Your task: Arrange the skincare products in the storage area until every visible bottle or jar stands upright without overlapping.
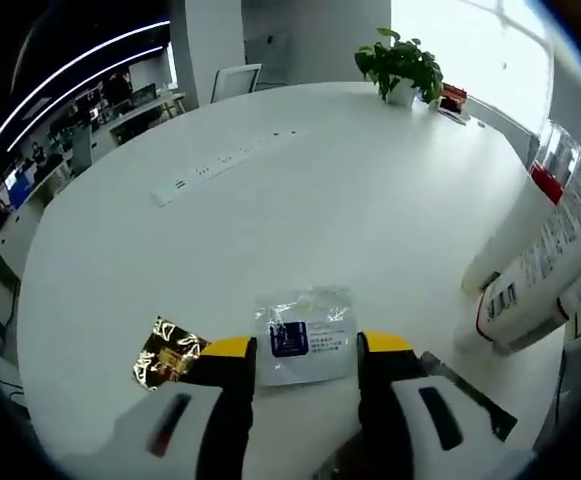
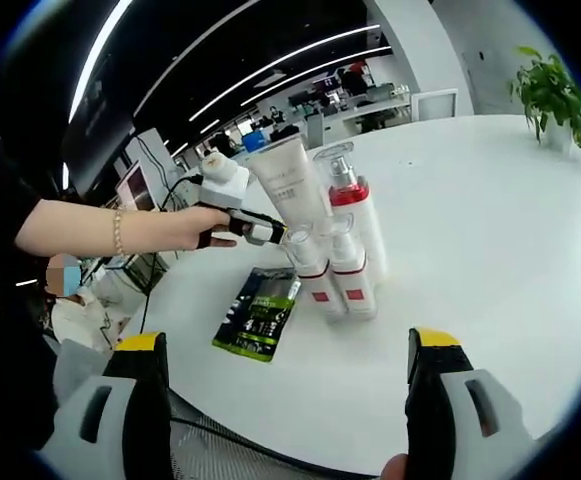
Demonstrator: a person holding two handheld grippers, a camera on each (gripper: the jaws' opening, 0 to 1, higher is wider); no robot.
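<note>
On the white surface (image 2: 490, 250) a cluster of bottles (image 2: 335, 250) stands upright and close together, with a tube (image 2: 288, 185) leaning against it and a green sachet (image 2: 260, 312) lying flat beside it. The right tongs (image 2: 285, 385) are wide open and empty, well short of the group. The left tongs (image 1: 305, 350) are also open, above a clear sachet (image 1: 305, 335) beside a gold packet (image 1: 168, 352). The bottles touch, so I judge that nudging one could topple its neighbours.

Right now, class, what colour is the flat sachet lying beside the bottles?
Mostly green and black, seen best in the right gripper view: the sachet.
</note>
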